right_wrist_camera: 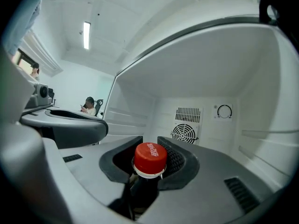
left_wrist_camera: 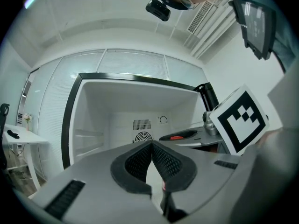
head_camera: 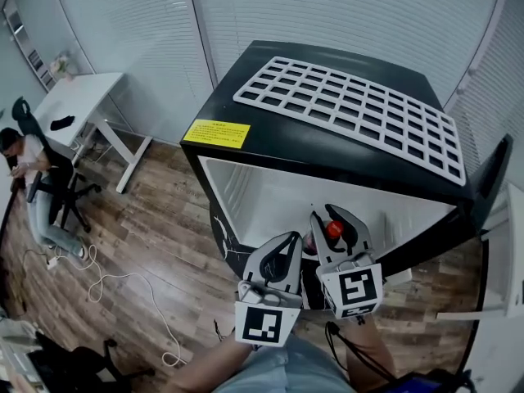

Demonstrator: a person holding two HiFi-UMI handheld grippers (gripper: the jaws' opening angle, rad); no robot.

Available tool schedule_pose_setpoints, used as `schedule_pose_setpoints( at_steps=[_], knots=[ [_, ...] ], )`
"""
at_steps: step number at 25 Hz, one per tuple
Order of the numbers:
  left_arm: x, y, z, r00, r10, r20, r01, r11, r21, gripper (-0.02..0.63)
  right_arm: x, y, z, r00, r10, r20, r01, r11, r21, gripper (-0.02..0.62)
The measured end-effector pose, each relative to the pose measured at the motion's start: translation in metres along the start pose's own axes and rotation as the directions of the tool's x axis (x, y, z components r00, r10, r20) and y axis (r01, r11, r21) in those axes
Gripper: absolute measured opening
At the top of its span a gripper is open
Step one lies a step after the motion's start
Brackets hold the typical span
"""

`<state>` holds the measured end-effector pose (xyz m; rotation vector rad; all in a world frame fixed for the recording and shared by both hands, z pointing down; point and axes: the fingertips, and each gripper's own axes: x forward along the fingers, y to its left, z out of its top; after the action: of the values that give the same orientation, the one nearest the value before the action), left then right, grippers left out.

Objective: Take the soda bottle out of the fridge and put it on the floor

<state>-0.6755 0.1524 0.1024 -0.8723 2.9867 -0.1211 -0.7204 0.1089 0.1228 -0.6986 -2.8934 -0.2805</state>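
The single soda bottle [right_wrist_camera: 150, 158] hangs by its neck in the right tongs [head_camera: 331, 218], whose pads press on it just under the one red cap [head_camera: 333, 229]. The cap bears a line of white script, too small to read; the liquid below it looks dark. The bottle is in the air at the mouth of the open fridge [head_camera: 327, 150], off the wooden floor [head_camera: 164, 219].

The left tongs [left_wrist_camera: 152, 146] are just beside the right, closed pad to pad, with nothing between them. Each pair carries one cube with a black-and-white square marker, two in all.

There is one fridge, black outside and white inside. Its back wall shows one round fan grille [right_wrist_camera: 183, 132], one slotted vent above it and one dial [right_wrist_camera: 224, 111]. On the fridge's top lie one white grid rack [head_camera: 352, 109] and one yellow label [head_camera: 217, 133]; its print cannot be read.

Well to the left stands one white table [head_camera: 82, 97], with one person [head_camera: 24, 170] seated near it. A white cable [head_camera: 123, 277] trails over the floor.
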Motion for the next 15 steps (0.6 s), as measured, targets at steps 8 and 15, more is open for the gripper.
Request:
schedule_pose_setpoints(
  at_steps=[8,15],
  knots=[
    [-0.045,-0.04,0.018,1.0,0.014,0.025,-0.015,0.999,0.041,0.017,-0.058,0.016,0.004,0.999,0.024,0.025,-0.023,1.0,-0.015,0.11],
    [-0.071,-0.057,0.022,0.999,0.034,0.008,-0.035,0.999,0.027,0.017,-0.099,0.027,0.008,0.999,0.023,0.038,-0.023,1.0,0.007,0.11]
  ],
)
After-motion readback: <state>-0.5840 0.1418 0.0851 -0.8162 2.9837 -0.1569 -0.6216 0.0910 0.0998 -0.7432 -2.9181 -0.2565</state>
